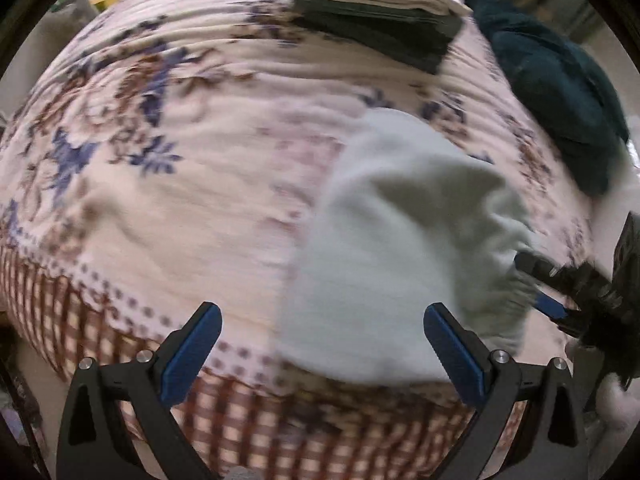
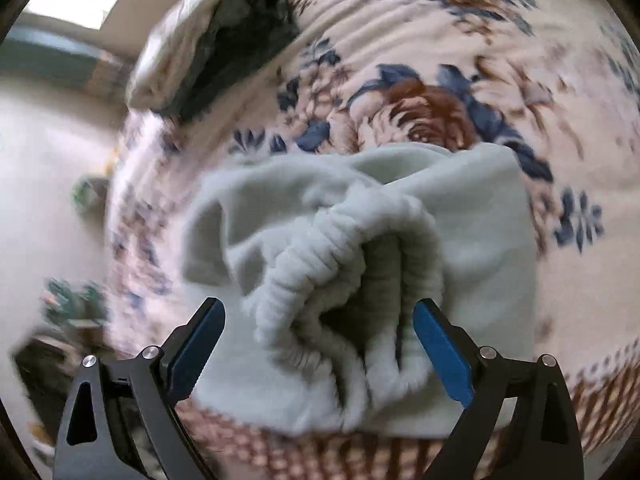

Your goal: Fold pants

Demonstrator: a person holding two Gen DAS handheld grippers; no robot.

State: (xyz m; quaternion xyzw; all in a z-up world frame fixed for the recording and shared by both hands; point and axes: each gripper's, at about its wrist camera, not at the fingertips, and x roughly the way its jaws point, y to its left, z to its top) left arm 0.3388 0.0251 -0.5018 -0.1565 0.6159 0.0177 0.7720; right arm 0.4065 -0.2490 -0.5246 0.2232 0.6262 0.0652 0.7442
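Pale mint fleece pants (image 1: 384,240) lie bunched on the floral bedspread (image 1: 180,184) near the front edge of the bed. My left gripper (image 1: 320,320) is open and empty, hovering above the pants' left edge. In the right wrist view the pants (image 2: 340,248) show their gathered elastic waistband (image 2: 344,280) facing the camera. My right gripper (image 2: 318,316) is open, its jaws on either side of the waistband without closing on it. It also shows in the left wrist view (image 1: 540,284) at the pants' right edge.
A folded stack of white and dark green clothes (image 1: 380,12) sits at the far side of the bed, seen also in the right wrist view (image 2: 224,44). A dark teal garment (image 1: 560,92) lies at the right. The bed's checked border (image 1: 280,420) marks the near edge.
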